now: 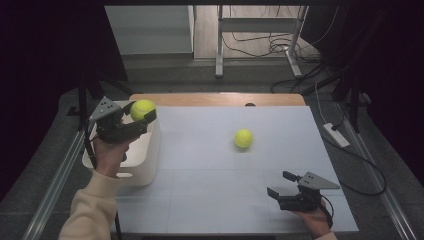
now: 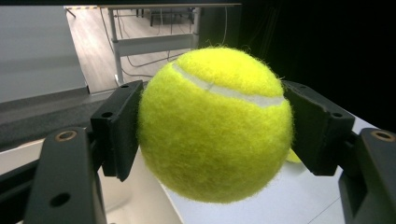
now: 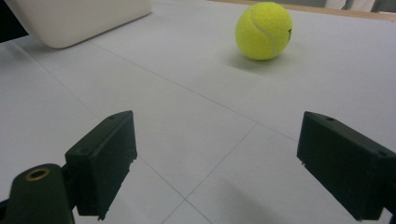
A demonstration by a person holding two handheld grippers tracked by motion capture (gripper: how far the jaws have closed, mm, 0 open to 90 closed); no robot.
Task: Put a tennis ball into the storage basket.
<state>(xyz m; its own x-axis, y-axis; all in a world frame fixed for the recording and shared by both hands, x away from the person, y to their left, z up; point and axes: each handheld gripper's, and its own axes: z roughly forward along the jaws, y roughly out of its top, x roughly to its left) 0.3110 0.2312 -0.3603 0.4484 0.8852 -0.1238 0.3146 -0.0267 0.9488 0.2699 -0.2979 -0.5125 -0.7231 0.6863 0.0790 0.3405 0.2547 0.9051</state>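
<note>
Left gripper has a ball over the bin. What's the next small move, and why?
Probably lower it a little and open: the left gripper is clamped on a tennis ball above the white bin, which looks like its destination.

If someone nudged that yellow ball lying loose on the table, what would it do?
The tennis ball is round and sits on flat table, so it would probably roll away. Its fuzzy felt likely grips well, as the held ball suggests.

bin (image 1: 142, 165): table's left edge | held ball (image 1: 142, 109): above bin | second ball (image 1: 243, 138): mid-table (image 1: 210, 200), right of bin
</note>
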